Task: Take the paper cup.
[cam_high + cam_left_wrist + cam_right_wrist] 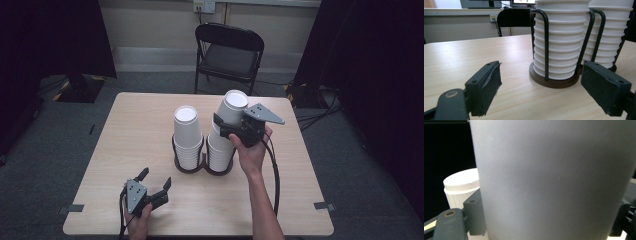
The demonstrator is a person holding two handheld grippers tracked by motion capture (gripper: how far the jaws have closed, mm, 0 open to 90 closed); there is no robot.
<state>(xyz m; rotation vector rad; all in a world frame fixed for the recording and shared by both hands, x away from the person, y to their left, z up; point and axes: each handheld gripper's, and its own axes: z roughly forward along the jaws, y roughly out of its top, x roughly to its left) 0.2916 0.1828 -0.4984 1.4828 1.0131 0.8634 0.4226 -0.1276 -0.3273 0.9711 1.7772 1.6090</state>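
Top paper cup [233, 107] on the right stack, tilted, mid-table toward the far edge; we have our right gripper [223, 128] clamped across its wall. Light, thin, crushable, so we'd grip gently at mid-wall, not the rim. Left stack [187, 137] sits beside it in the black wire holder [190, 167]. Left gripper [156, 181] idles near the table's [125, 130] near-left corner, jaws apart, empty.

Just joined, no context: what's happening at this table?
A person works two handheld claws at a wooden table. The right claw is shut on the top cup of the right stack, tilting it. The left claw rests open near the table's front edge, holding nothing. Both stacks of upside-down white cups, the left stack included, sit in a dark wire holder mid-table.
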